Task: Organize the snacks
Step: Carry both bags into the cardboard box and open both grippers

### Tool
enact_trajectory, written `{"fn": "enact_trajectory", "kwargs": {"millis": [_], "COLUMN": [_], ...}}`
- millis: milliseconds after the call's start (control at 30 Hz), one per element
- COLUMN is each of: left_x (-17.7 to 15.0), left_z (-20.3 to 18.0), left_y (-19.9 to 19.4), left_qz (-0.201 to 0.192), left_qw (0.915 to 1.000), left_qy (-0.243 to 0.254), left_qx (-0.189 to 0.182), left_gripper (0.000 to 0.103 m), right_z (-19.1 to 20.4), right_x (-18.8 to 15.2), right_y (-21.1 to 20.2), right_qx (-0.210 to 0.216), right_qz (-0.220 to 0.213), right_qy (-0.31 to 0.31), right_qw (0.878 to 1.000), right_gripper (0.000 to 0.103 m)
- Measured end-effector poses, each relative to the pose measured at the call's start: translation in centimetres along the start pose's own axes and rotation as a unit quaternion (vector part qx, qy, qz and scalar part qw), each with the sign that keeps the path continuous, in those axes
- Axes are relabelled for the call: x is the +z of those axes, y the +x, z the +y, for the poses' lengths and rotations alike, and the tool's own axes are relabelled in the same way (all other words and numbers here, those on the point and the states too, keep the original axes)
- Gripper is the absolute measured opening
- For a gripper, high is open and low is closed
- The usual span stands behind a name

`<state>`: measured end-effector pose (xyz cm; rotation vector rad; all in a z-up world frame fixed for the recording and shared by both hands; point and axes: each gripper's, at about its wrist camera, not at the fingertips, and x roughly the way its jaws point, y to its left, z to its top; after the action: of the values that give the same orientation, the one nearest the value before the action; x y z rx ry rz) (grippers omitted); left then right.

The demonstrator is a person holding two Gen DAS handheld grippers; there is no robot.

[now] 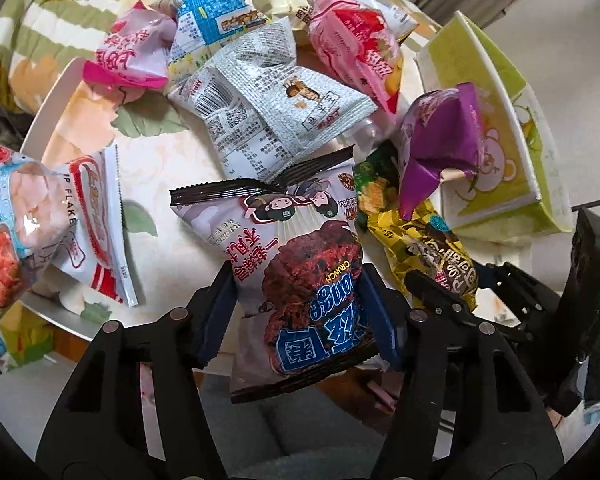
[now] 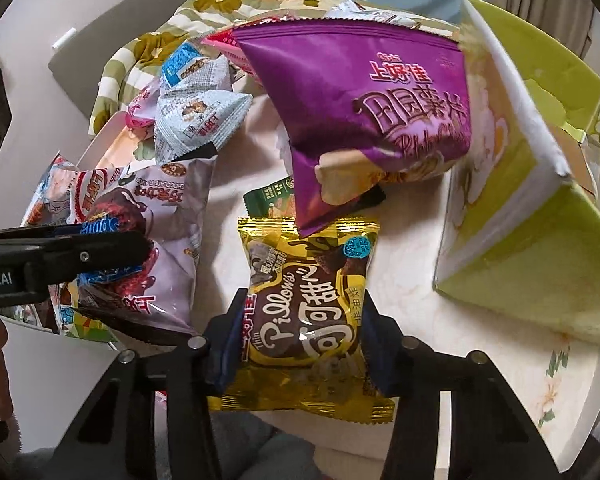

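My left gripper [image 1: 296, 312] is shut on a grey chocolate-crunch snack bag [image 1: 296, 264], squeezing its lower half at the table's near edge. It also shows in the right wrist view [image 2: 160, 248], with the left gripper [image 2: 132, 252] on it. My right gripper [image 2: 300, 340] is shut on a yellow Pillows cocoa bag [image 2: 304, 312], which shows in the left wrist view too [image 1: 424, 248]. A purple bag [image 2: 372, 112] lies tilted just beyond it, over a green packet [image 2: 272, 200].
A green box [image 2: 540, 200] with a bear print stands open at the right. Several more bags are piled at the table's far side: grey-white ones [image 1: 276, 108], pink ones [image 1: 132, 56], a blue one [image 1: 212, 12]. A red-and-white flakes bag [image 1: 88, 224] lies left.
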<state>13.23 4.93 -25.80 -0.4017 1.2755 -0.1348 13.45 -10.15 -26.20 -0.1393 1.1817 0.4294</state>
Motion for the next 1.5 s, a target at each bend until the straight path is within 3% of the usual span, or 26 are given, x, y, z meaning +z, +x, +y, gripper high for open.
{"fn": "enact_trajectory", "kwargs": {"millis": [567,933,1233,1500], "left_x": [-0.4,4.7,10.8,15.4], "left_z": [0.0,-5.2,-14.1,-23.9], "left_y": [-6.5,-11.1,-10.3,-4.8], "left_qz": [-0.034,-0.091,-0.123,-0.124], "left_qw": [0.9982,0.9889,0.9787,0.979], "left_qy": [0.033,0.095,0.142,0.141], "left_qx": [-0.036,-0.069,-0.083,-0.08], "left_gripper": [0.056,0.056,0.056,0.056], "right_z": [1.8,1.3,-4.3,-14.7], "right_x": [-2.3,0.3,5.0,9.0], "right_y": [-3.6,-11.0,-16.2,-16.6], "right_qx": [-0.005,-0.035,-0.066,-0.079], "right_qz": [0.005,-0.085,-0.155,-0.162], "right_qy": [0.016,0.047,0.074,0.077], "right_qw": [1.0,0.995,0.983,0.981], "right_gripper": [0.047,0.047,0.047,0.047]}}
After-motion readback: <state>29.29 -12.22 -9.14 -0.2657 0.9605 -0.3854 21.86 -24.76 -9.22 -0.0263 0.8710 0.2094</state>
